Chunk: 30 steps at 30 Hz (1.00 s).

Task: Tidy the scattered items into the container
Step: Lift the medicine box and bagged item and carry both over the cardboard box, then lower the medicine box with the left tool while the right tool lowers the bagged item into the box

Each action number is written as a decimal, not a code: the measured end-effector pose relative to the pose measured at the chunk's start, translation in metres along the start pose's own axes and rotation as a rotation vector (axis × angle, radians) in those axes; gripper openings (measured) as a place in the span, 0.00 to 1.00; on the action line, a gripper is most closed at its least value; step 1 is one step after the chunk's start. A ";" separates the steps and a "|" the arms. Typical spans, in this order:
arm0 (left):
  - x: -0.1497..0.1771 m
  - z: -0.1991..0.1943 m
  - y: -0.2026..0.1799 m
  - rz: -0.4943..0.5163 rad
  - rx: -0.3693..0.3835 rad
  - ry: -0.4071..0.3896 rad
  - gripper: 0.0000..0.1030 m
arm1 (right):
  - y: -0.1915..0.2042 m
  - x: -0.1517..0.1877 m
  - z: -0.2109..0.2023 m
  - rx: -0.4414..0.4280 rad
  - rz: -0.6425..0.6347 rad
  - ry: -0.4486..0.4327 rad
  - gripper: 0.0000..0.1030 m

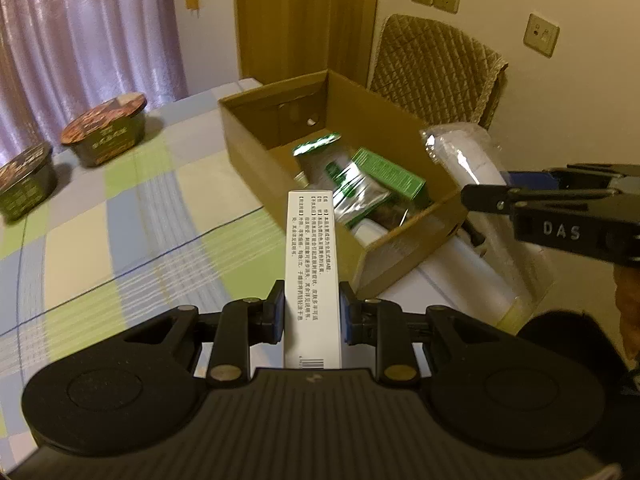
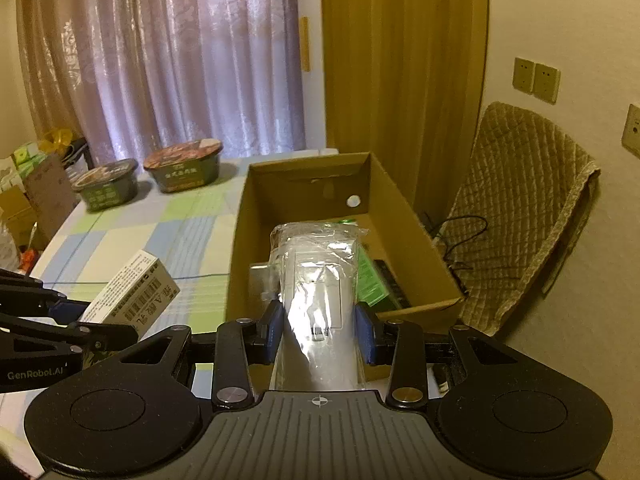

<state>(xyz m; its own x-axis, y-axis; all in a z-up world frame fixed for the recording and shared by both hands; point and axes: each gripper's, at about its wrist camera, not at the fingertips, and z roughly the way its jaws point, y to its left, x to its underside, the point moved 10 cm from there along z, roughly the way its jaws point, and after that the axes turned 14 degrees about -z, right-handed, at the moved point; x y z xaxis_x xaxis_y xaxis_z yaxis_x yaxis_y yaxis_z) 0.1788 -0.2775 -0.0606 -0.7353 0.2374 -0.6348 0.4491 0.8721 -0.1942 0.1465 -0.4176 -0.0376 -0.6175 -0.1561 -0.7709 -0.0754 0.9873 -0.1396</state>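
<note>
Right now both grippers are carrying something toward the box (image 2: 304, 184), each pinching its load at the near end so the far end reaches out ahead.

Nearest, the left gripper (image 1: 311, 312) is clenched across the narrow width of a white carton (image 1: 310, 264). Its printed face is turned up and its long axis is running forward between the pads, with the front end just short of the box's near wall. That hold looks chosen so the carton can go in endwise. From the right wrist view the same carton (image 2: 132, 292) is hanging tilted beside the box, still outside it, over the checked tabletop (image 2: 180, 236).

The right gripper (image 2: 320, 330) is clamped on a clear-wrapped pack (image 2: 316, 280). It is shiny and loosely bagged, so the squeeze sits low on its stiffer body. Its far end is already poking over the box's near rim, above the opening. I'd say this one is closer to being dropped.

Inside, green packets (image 1: 384, 172) and a foil pouch (image 1: 348, 188) are already lying in a heap, leaving free floor toward the far wall.

Further back, two noodle bowls (image 2: 184, 166) are sitting side by side on the tabletop, well apart from the box, seemingly still waiting to be collected.
</note>
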 end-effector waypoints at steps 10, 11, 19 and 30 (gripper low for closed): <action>-0.026 0.019 -0.034 0.011 0.043 -0.020 0.21 | -0.028 -0.009 0.009 0.018 -0.001 -0.015 0.39; -0.028 0.021 -0.036 0.012 0.047 -0.020 0.21 | -0.031 -0.010 0.010 0.019 -0.002 -0.017 0.39; -0.039 0.035 -0.048 0.009 0.064 -0.015 0.21 | -0.046 -0.018 0.018 0.026 -0.009 -0.023 0.39; -0.059 0.055 -0.059 -0.013 0.091 -0.020 0.21 | -0.069 -0.034 0.036 0.042 -0.028 -0.032 0.39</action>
<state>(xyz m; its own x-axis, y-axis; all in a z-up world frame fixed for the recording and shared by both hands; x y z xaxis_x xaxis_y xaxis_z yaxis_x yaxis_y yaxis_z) 0.2236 -0.3661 -0.0532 -0.7314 0.2172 -0.6464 0.4850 0.8321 -0.2692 0.2007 -0.4814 -0.0240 -0.5906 -0.1848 -0.7855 -0.0590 0.9807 -0.1864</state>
